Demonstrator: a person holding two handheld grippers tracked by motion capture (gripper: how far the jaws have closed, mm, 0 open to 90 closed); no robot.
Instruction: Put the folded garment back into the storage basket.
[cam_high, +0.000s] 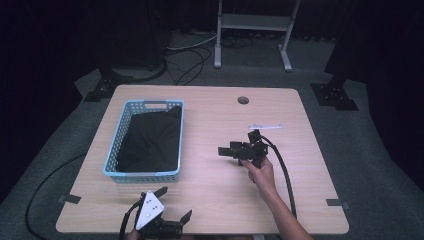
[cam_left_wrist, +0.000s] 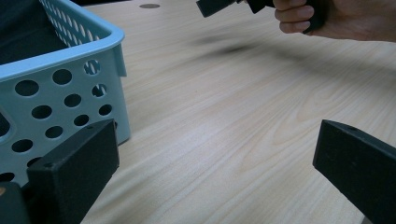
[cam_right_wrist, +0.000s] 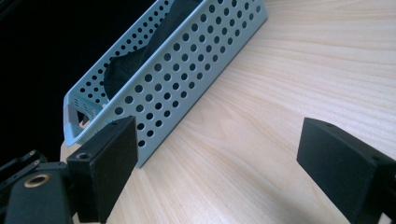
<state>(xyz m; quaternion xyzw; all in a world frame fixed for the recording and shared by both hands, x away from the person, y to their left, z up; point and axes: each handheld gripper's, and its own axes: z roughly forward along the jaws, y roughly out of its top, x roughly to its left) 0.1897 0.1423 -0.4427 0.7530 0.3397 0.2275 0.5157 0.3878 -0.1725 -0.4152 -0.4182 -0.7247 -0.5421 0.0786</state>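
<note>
Both grippers spread wide and empty beside the basket.

Left gripper (cam_high: 175, 205) sits at the table's (cam_high: 210, 200) near edge, jaws apart, with the blue basket (cam_high: 145, 175) just ahead and to its left. Right gripper (cam_high: 227, 151) hovers mid-table, jaws parted around nothing, basket off to its left. A dark cloth (cam_high: 150, 140) lies inside the basket, touched by neither. Judging by this, either the cloth is already stowed or lifting it out has not begun.
</note>
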